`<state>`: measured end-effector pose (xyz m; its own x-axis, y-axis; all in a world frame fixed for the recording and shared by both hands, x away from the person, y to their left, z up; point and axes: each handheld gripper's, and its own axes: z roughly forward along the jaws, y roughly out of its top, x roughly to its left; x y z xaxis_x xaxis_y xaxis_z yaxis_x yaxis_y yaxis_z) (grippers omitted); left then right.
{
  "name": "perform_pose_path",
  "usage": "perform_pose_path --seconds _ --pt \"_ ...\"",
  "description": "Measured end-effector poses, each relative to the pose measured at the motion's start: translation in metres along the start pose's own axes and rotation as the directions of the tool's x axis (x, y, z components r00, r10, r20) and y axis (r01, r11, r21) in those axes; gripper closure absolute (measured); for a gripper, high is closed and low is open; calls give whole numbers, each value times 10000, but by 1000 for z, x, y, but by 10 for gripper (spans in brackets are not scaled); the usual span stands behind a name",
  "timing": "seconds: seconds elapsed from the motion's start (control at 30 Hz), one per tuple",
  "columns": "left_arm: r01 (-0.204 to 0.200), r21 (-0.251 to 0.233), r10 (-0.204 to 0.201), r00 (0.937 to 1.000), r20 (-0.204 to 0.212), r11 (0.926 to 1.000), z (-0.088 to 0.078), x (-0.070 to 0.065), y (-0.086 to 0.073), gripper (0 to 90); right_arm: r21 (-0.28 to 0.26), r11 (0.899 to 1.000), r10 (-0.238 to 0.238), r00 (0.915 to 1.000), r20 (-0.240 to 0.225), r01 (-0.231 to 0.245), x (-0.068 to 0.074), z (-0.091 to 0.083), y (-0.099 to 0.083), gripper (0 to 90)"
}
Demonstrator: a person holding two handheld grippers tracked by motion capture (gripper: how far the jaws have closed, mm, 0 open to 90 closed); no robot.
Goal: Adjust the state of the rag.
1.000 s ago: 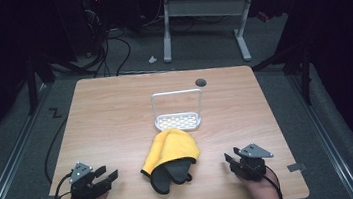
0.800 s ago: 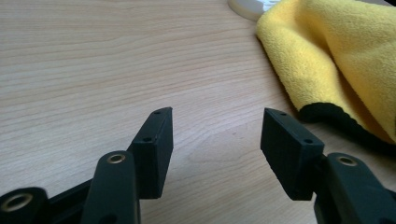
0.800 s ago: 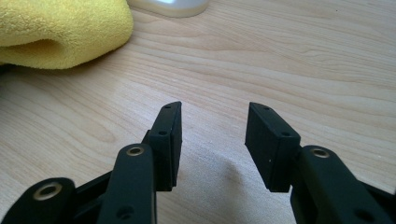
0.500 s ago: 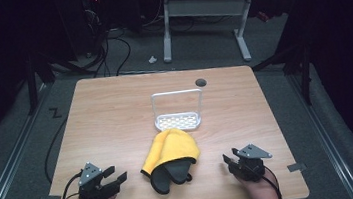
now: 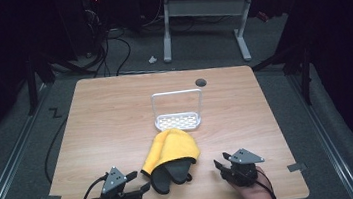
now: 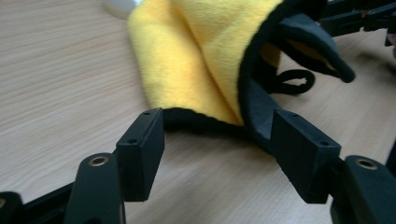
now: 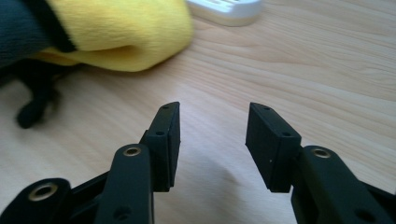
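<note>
While the yellow cloth (image 5: 170, 148) lies untouched on the tabletop (image 5: 106, 122), the work looks barely begun: nothing is gripped yet, and by my reading the grasp and whatever follows are all left to do. The left gripper (image 5: 141, 182) sits at the near left, just beside the cloth's near edge; its jaws have just been opening and its fingers (image 6: 142, 149) stand wide apart with the black hem between them, not pressed. The right gripper (image 5: 218, 167) rests at the near right, a little apart from the cloth, its fingers (image 7: 163, 140) also spread over bare wood. The cloth sits near the middle, just on the near side of a white rack (image 5: 179, 121). It is folded, soft and fleecy, bright yellow outside, with a dark grey lining, a black bound edge and a small black loop (image 6: 294, 80).
</note>
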<state>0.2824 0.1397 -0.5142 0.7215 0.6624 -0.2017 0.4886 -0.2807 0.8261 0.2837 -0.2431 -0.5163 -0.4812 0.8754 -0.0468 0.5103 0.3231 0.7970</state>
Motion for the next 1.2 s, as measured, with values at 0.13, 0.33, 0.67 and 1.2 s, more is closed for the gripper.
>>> perform_pose_path --seconds 0.13,0.33,0.67,1.2 --pt "88 40 -89 9997 247 10000 7 -6 0 356 -80 9999 -118 9994 -327 115 11 0 2 520" --pt "272 246 -276 9995 151 9993 30 -15 2 401 -88 9968 -803 9916 -1015 798 42 3 7 484" --pt "664 459 -693 9955 639 9967 28 -12 4 691 275 9906 -1272 9766 -1735 1339 70 19 13 481" --pt "791 306 -821 9901 1135 9964 28 -11 13 855 851 9841 -1385 9735 -1822 1559 87 36 18 783"
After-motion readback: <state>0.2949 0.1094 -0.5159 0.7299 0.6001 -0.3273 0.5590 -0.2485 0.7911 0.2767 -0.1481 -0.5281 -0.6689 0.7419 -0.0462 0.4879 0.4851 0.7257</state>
